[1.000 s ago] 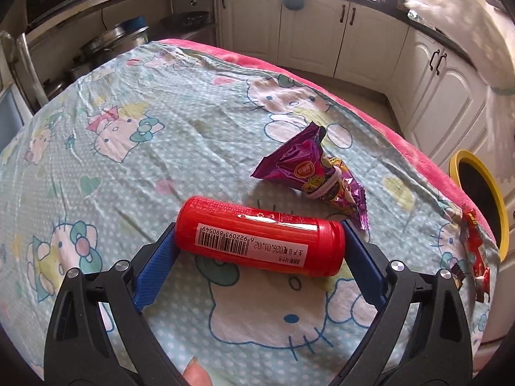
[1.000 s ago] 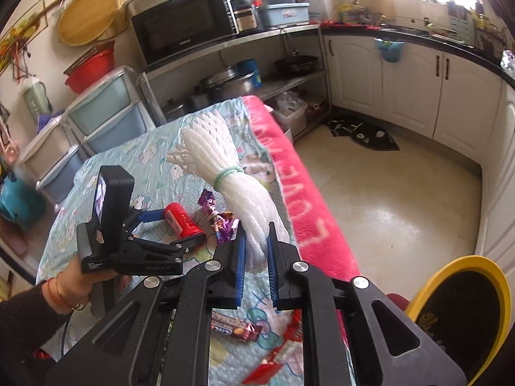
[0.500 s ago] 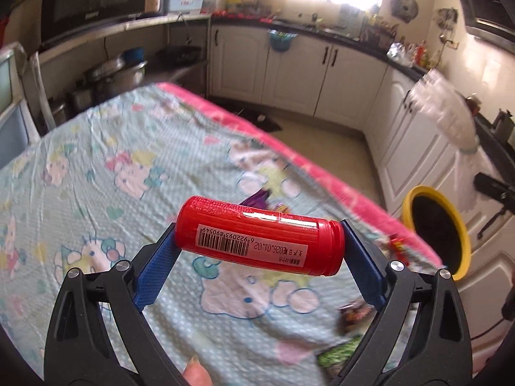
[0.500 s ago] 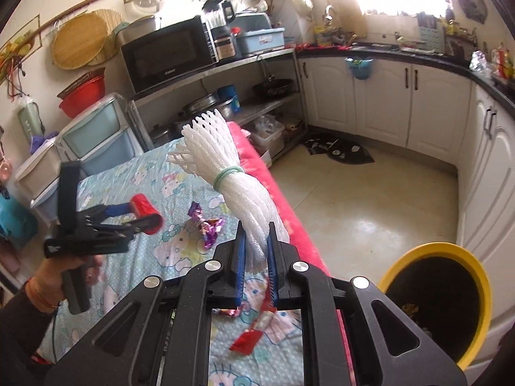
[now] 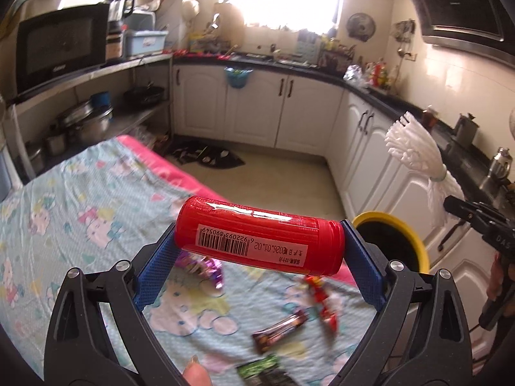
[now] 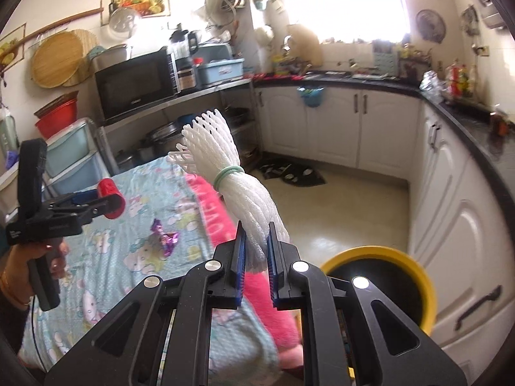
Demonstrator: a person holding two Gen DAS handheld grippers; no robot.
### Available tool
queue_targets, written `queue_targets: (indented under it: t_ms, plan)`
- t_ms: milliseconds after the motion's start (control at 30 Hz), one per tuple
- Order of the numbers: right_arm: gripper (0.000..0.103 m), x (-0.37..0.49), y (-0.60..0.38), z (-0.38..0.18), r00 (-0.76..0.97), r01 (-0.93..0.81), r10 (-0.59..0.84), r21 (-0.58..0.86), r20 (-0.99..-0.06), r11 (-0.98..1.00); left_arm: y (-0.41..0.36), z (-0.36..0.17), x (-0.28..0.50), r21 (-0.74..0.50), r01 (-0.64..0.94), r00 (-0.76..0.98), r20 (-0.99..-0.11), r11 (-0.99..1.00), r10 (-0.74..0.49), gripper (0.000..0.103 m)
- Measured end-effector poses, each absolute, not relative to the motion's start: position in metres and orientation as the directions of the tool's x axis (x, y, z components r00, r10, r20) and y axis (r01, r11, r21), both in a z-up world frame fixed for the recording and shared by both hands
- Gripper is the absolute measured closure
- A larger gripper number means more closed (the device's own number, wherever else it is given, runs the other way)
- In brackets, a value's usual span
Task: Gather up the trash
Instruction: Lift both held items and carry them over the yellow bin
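Trash is being carried: a red canister (image 5: 259, 234) is being clamped by the left hand-held gripper (image 5: 259, 251), a foam net bundle (image 6: 238, 199) by the right hand-held gripper (image 6: 256, 257), above the yellow bin (image 6: 415, 276); wrappers (image 5: 278, 326) are being left below.

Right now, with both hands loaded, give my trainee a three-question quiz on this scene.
1. True or false: the left gripper holds the red plastic cylinder with a barcode label by its two ends.
2. What does the right gripper hold? A) purple foil candy wrapper B) white foam net bundle tied with a green band C) brown snack bar
3. Fill in: the round black bin has a ____ rim.

Key: 1 true. 2 B, the white foam net bundle. 3 yellow, on the yellow-rimmed bin.
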State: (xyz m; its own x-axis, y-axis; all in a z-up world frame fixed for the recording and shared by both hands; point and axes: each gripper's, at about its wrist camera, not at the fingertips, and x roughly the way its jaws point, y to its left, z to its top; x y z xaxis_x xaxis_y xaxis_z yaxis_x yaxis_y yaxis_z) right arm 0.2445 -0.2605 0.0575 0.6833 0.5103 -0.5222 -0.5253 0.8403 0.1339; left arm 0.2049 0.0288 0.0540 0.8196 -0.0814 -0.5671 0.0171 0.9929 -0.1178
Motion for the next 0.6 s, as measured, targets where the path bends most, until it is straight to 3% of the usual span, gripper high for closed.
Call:
queue_targets:
  t_ms: [600]
  plan:
    - [0.091, 0.225, -0.349, 0.08, 0.847, -0.288, 0.303, 0.103, -0.437, 0.952, -0.051, 0.09, 0.225, -0.128, 0.185, 0.841, -0.493, 0.974, -0.225, 0.016]
